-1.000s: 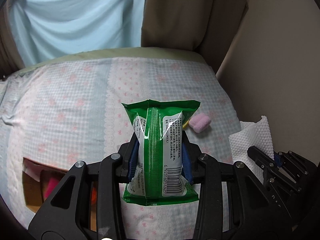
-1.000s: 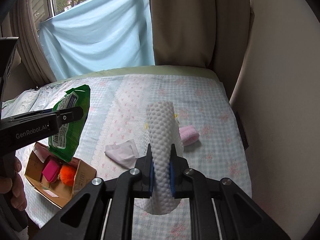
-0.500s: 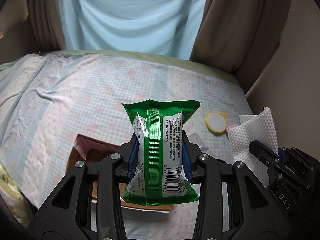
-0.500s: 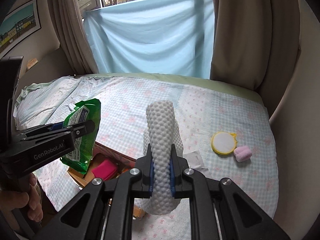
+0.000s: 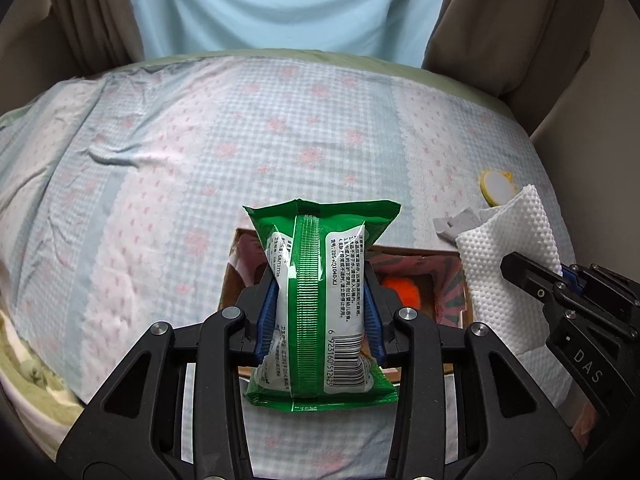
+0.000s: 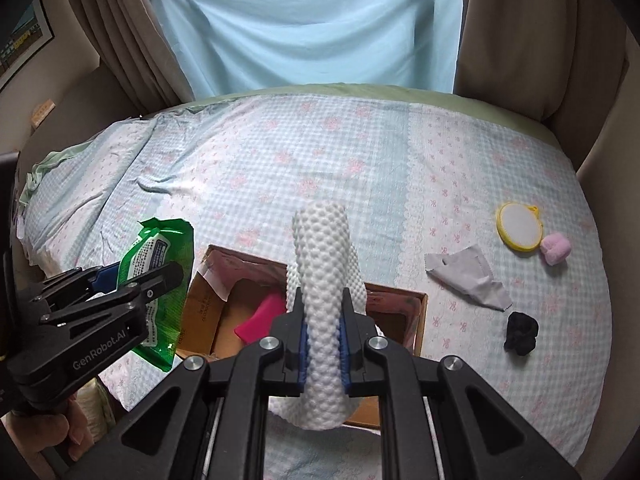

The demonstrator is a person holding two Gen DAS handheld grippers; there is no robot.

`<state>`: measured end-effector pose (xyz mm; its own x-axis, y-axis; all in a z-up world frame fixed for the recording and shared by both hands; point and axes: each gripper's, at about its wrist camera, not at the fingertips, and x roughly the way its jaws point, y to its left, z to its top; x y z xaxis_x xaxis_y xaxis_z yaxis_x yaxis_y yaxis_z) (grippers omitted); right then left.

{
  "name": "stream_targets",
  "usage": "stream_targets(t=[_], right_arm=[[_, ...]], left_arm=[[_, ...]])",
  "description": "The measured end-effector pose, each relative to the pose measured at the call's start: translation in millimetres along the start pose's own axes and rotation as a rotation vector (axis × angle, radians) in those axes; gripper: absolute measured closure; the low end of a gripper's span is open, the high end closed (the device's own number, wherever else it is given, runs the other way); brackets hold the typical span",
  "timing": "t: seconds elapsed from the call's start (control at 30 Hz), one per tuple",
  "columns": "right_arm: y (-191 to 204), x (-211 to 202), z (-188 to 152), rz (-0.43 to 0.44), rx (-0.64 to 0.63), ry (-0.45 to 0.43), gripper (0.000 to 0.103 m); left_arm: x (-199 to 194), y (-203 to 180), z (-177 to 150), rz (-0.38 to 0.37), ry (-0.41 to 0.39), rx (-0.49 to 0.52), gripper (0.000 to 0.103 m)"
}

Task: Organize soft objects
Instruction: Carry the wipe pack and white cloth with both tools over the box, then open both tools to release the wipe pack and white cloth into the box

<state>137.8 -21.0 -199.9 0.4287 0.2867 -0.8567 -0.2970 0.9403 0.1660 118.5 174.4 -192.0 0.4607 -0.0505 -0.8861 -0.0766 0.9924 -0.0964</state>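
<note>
Your left gripper (image 5: 320, 300) is clamped on the green wipes pack (image 5: 320, 304), held upright, while your right gripper (image 6: 323, 332) is closed on the white embossed paper towel (image 6: 324, 304), both grippers side by side, left hand (image 6: 60, 436) gripping the handle.

Bed (image 6: 320, 152) w/ checked sheet: cardboard box (image 6: 420, 320), grey cloth (image 6: 466, 276), yellow pad (image 6: 519, 230), pink roll (image 6: 556, 249), black item (image 6: 520, 334), maybe scrunchie.

- The green wet-wipe pack (image 5: 320, 312) is covering the middle of the cardboard box (image 5: 230, 280) in the left wrist view.
- The white embossed paper towel (image 6: 324, 320) is blocking the box's centre in the right wrist view.
- The orange fuzzy thing (image 5: 404, 292), at 3 o'clock of the pack, is showing only partly.
- The pack's small print is staying unreadable.
</note>
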Motion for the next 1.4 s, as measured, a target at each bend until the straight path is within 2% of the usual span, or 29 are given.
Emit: stream_targets(t=[0.17, 0.37, 0.6, 0.8, 0.93, 0.97, 1.0, 1.03, 1.07, 1.13, 1.4], right_arm=[[0, 42, -7, -0.045, 0.092, 0.087, 0.091], [-2, 80, -15, -0.088, 0.139, 0.172, 0.091], [-13, 108, -21, -0.093, 0.203, 0.231, 0.091], [-29, 128, -29, -0.098, 0.283, 0.28, 0.091], [-35, 141, -34, -0.071, 0.331, 0.312, 0.091], [-35, 144, -35, -0.054, 0.34, 0.319, 0.087], [-35, 145, -37, -0.048, 0.349, 0.321, 0.079], [-35, 146, -39, -0.051, 0.355, 0.317, 0.046], [-34, 146, -40, -0.045, 0.358, 0.312, 0.002], [-34, 144, -43, -0.031, 0.369, 0.293, 0.0], [-28, 138, -48, -0.051, 0.351, 0.277, 0.0]], left_arm=[[47, 21, -5, -0.025, 0.099, 0.051, 0.069], [93, 28, -10, -0.043, 0.19, 0.099, 0.069], [131, 27, -16, -0.066, 0.268, 0.123, 0.069], [158, 13, -22, -0.083, 0.324, 0.204, 0.069], [167, 7, -28, -0.093, 0.338, 0.255, 0.068], [167, 8, -28, -0.098, 0.339, 0.254, 0.058], [168, 9, -29, -0.104, 0.348, 0.252, 0.042], [168, 9, -30, -0.108, 0.352, 0.251, 0.003], [167, 11, -31, -0.111, 0.346, 0.252, 0.0], [163, 12, -34, -0.132, 0.338, 0.254, 0.0], [158, 19, -43, -0.111, 0.344, 0.239, 0.0]])
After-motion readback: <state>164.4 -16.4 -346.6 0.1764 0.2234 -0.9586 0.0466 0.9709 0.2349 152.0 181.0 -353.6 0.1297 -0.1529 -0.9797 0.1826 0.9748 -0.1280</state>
